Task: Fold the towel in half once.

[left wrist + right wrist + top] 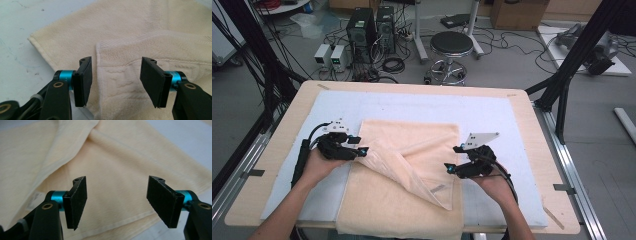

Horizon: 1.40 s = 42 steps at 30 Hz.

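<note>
So the cream towel (412, 165) was lying on the white mat (492, 115) that covered my wooden table (532, 120), and everything else sat relative to that towel. One corner of it was folded diagonally across the middle, ending in a point toward the near right side, while the towel's near edge hung over the table edge on my side. My left gripper (362, 150) was right at the towel's left edge, jaws spread wide with nothing between them; from the left gripper view (115, 82) I could see the woven border of a folded layer lying just under the gap. My right gripper (449, 169) was at the towel's right edge, beside the folded flap, jaws also wide apart and empty (116, 202), hovering over plain terry with the hem running underneath. A little tag (438, 188) showed near the flap's point.
</note>
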Tool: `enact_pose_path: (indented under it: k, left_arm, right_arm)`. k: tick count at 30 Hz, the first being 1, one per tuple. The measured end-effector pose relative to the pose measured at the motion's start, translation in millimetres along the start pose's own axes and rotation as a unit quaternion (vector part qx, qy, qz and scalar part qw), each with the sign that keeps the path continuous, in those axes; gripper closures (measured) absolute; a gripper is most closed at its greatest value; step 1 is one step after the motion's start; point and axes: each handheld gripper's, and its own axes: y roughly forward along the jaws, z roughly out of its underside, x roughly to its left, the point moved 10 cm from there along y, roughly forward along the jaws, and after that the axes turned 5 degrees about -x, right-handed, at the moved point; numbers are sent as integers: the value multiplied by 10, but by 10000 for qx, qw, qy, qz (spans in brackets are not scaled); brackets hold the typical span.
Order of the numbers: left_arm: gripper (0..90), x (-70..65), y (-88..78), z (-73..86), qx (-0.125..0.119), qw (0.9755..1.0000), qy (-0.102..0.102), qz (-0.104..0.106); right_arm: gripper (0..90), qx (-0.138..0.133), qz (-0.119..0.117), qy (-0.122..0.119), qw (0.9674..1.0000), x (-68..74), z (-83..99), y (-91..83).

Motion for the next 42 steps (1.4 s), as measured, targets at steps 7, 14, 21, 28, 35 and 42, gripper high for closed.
enact_pose_path:
  k: [7, 14, 21, 28, 35, 42]
  left_arm:
    - [505, -87, 81, 59, 210, 9995, 54, 232]
    - [687, -173, 125, 124, 310, 9986, 134, 395]
    - [834, -251, 23, 120, 122, 9989, 333, 321]
    - [835, -477, -215, -5, -276, 9977, 516, 328]
    - [827, -861, -476, 67, -460, 9949, 636, 639]
    - [551, -888, -489, 215, -308, 9957, 574, 656]
  right_arm:
    - [418, 416, -369, -235, 9982, 252, 324, 69]
    - [552, 690, -676, -356, 9947, 369, 534, 186]
    - [848, 570, -790, -387, 9945, 355, 529, 163]
    - [860, 360, -750, -474, 9954, 332, 399, -19]
    - [858, 131, -764, -414, 9961, 314, 281, -343]
    - [707, 136, -779, -236, 9966, 340, 427, -281]
